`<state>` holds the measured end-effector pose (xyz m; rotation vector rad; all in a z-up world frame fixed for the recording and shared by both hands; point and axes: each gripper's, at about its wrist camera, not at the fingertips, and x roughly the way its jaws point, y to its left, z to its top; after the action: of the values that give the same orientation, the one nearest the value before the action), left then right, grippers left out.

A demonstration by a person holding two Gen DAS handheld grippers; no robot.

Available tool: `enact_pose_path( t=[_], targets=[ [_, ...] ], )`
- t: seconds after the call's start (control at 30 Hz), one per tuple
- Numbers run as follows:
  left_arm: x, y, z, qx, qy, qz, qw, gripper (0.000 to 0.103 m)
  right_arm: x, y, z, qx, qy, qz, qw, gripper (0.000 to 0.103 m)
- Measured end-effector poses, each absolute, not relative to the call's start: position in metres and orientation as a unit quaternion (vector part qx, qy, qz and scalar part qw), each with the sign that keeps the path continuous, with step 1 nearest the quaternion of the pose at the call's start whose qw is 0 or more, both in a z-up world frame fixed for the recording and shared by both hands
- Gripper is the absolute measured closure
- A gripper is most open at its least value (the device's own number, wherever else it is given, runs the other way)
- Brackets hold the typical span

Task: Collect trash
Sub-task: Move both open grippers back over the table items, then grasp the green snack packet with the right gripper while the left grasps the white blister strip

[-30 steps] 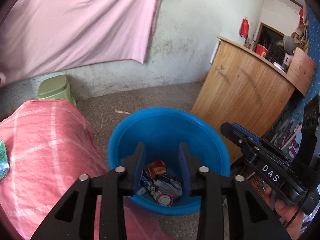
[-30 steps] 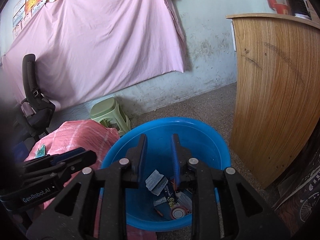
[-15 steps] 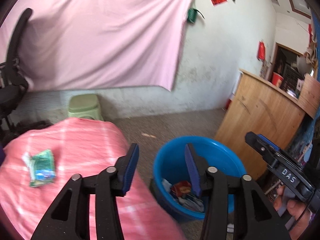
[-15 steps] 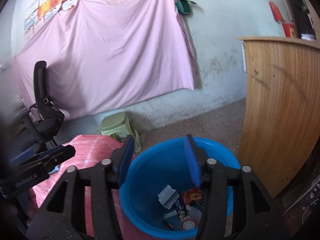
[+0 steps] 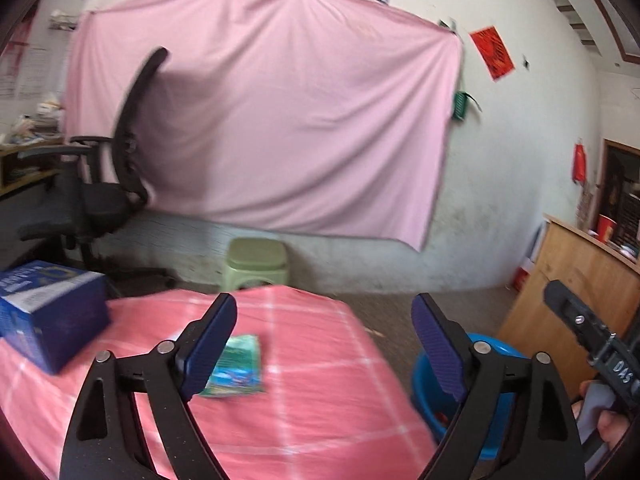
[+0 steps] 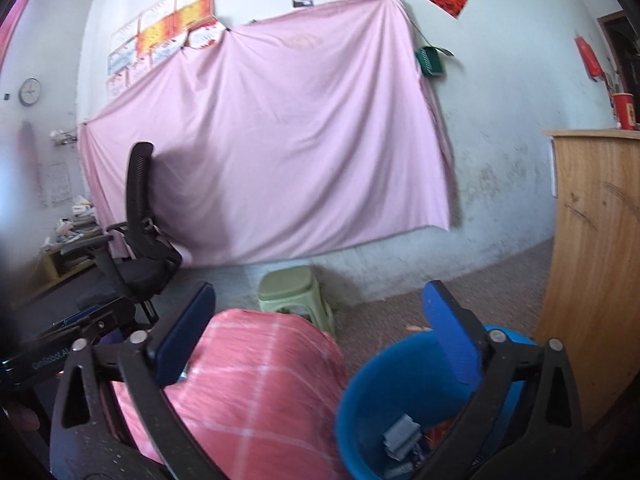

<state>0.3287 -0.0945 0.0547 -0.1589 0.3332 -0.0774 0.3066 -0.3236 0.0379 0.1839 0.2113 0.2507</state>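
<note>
Pink checked cloth covered the bench (image 5: 320, 400). Green wrapper (image 5: 236, 364) lay on it beside the left gripper (image 5: 324, 344), jaws released and empty. Blue box (image 5: 48, 312) sat at 9 o'clock. Right gripper (image 6: 316, 340), jaws released, hung over the blue bucket (image 6: 380, 392) holding trash at 4 o'clock.

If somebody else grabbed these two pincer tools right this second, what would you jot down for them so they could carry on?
Left gripper: open, holding nothing, above the pink checked tablecloth.
Right gripper: open, holding nothing, between the table and the blue bucket.
Trash: a green wrapper lies on the cloth beside the left gripper's left finger. A blue box sits at the table's far left corner; whether it counts as trash is unclear.
Done: several scraps lie in the bucket, on the floor to the right of the table.
Left: probably pick up the wrapper and drop it in.
</note>
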Motion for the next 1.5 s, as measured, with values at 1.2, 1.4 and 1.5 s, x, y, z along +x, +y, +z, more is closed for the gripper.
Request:
enact_pose_path(
  t=[1.2,1.4,1.5],
  targets=[
    [0.297,0.056,-0.024,-0.056,0.282,0.066,0.956,0.002,0.385,-0.118,-0.033,-0.07,0.333,0.273,0.9,0.0],
    [0.301,0.067,-0.033,-0.08,0.313,0.065,0.944,0.007,0.394,-0.097,-0.049,-0.097,0.378,0.29,0.874,0.0],
    [0.3,0.072,-0.035,-0.09,0.319,0.065,0.941,0.009,0.398,-0.084,-0.053,-0.107,0.39,0.294,0.866,0.0]
  ],
)
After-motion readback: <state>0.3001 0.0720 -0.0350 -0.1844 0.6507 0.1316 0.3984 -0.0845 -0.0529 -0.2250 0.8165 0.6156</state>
